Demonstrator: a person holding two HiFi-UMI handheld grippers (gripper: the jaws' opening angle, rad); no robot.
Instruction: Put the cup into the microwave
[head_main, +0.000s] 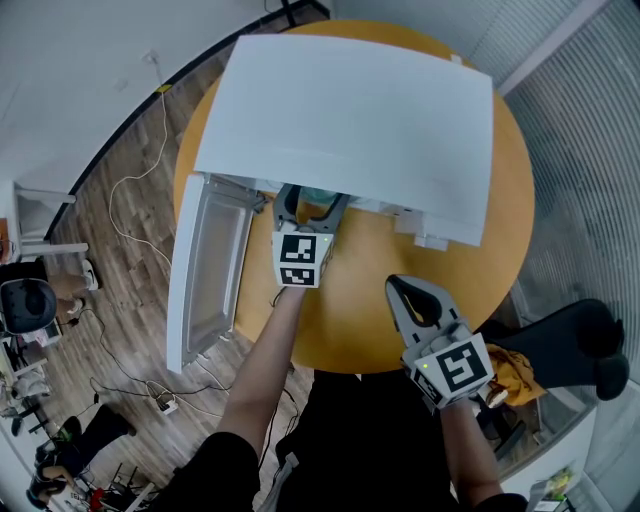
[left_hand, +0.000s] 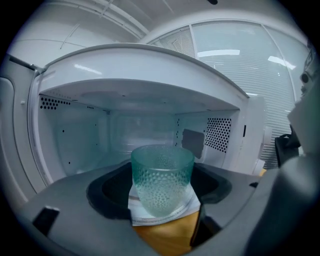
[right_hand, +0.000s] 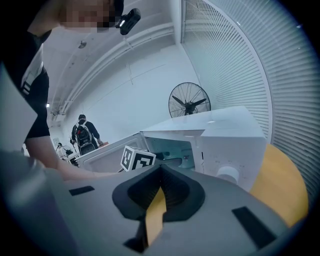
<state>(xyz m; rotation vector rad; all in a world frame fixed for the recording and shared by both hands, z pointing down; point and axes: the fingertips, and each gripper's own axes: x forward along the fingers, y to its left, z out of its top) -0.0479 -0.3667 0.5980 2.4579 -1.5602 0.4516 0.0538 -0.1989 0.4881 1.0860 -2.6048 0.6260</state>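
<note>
Cup (left_hand: 162, 180), dimpled teal glass, probably light, stiff, slick and breakable, sits pinched by its sides in the left tongs (head_main: 312, 203) at the microwave's (head_main: 350, 120) open mouth. A gentle mid-wall hold suits it. The right tongs (right_hand: 159, 192) are pressed together, empty, over the near desk (head_main: 350, 310).

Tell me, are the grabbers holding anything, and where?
The left gripper holds the green cup by its sides, at the microwave opening. The right gripper is shut and holds nothing.

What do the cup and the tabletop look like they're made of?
Cup: translucent teal with a dimpled wall, so glass or clear plastic; cannot tell which. Tabletop: smooth, evenly yellow-orange, low sheen, probably laminate or painted wood.
</note>
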